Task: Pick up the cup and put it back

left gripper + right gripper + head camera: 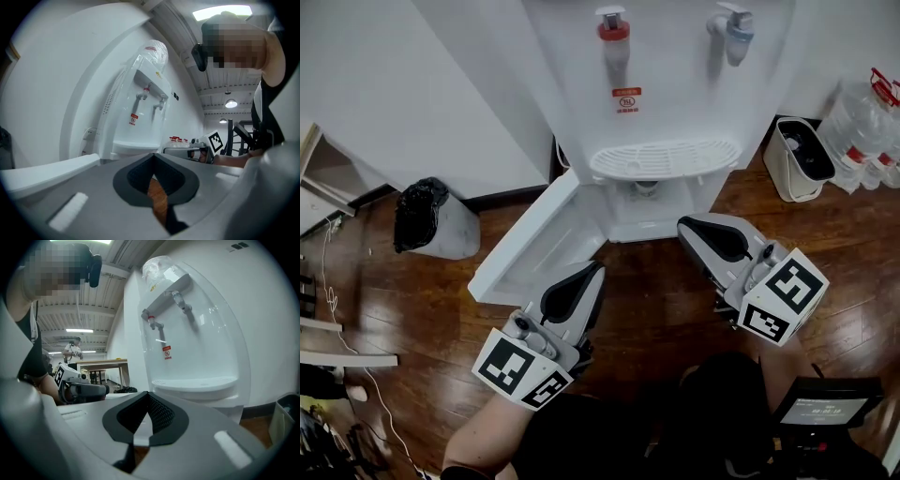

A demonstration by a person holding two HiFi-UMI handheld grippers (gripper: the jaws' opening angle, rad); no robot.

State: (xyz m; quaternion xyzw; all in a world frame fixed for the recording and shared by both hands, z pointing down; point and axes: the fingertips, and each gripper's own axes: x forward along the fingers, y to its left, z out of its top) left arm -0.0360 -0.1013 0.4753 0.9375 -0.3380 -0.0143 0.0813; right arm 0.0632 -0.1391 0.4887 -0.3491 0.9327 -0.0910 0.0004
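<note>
No cup shows plainly in any view. A white water dispenser (666, 84) stands ahead with a red tap (613, 33), a blue tap (733, 23) and a slotted drip tray (664, 157). Below the tray its cabinet door (534, 246) hangs open to the left, and the compartment (647, 202) behind it is too shadowed to read. My left gripper (596, 270) points level at the door's lower edge, shut and empty. My right gripper (686, 225) sits just right of the compartment, also shut and empty. Each gripper view shows closed dark pads (140, 180) (161, 416) with nothing between them.
A bin lined with a black bag (431, 217) stands left of the dispenser. A white bin (799, 159) and large water bottles (862, 122) stand to its right. A shelf (319, 178) and a cable (337, 309) lie at the far left on the wooden floor.
</note>
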